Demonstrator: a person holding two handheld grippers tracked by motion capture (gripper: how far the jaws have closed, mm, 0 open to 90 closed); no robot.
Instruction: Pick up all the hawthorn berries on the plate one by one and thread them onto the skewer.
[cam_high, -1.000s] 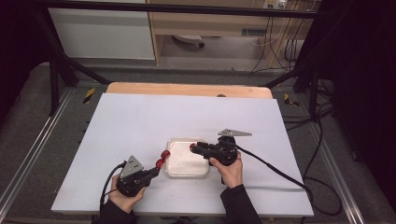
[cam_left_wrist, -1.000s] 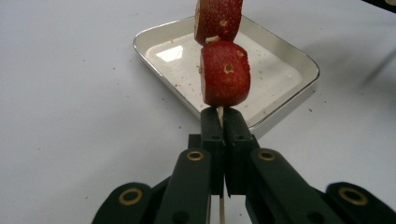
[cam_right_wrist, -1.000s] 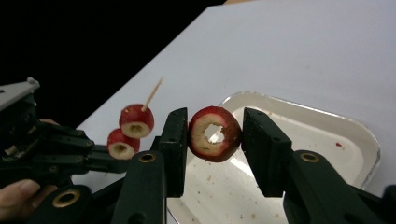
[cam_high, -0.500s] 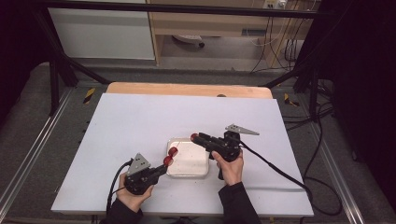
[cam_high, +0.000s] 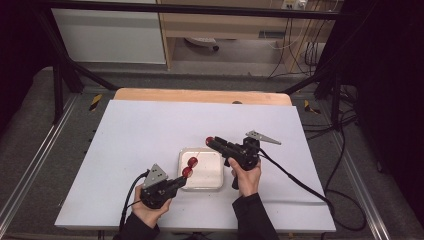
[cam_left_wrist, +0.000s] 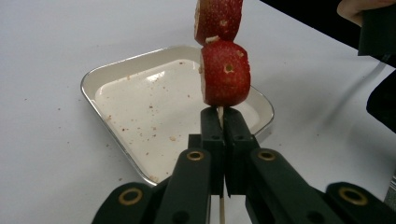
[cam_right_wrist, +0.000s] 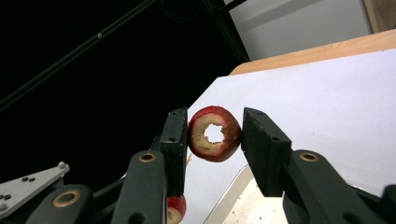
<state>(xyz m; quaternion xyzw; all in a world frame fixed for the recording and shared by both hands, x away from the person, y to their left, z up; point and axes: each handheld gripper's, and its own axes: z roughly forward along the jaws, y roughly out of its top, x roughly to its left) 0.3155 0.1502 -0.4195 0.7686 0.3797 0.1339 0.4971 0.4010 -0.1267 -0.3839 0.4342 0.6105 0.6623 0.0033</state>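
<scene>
We see a white table (cam_high: 150, 130) with a shallow white square tray (cam_high: 201, 170) near its front edge, crumbs scattered over the tray's floor (cam_left_wrist: 154, 116). Our left gripper (cam_high: 181, 181) comes in from the lower left of the high view, held in the left hand (cam_high: 150, 210). Its jaws are pressed together on a thin wooden skewer (cam_left_wrist: 220, 116) that stands up between them. Two red fruit pieces are threaded on that skewer: the lower piece (cam_left_wrist: 225, 73) sits just above the jaw tips, and the upper piece (cam_left_wrist: 218, 19) touches its top. In the high view these pieces hang over the left part of the tray. Our right gripper (cam_high: 212, 142), held in the right hand (cam_high: 246, 176), points left over the tray's far right corner. Between its jaws sits a hollowed red fruit ring (cam_right_wrist: 215, 134) with a pale cut face and a hole through its middle. The left jaw touches the ring; whether the right jaw touches it, we cannot tell, since a thin gap seems to show there. A grey three-cornered plate (cam_high: 262, 137) sits on top of the right gripper.
</scene>
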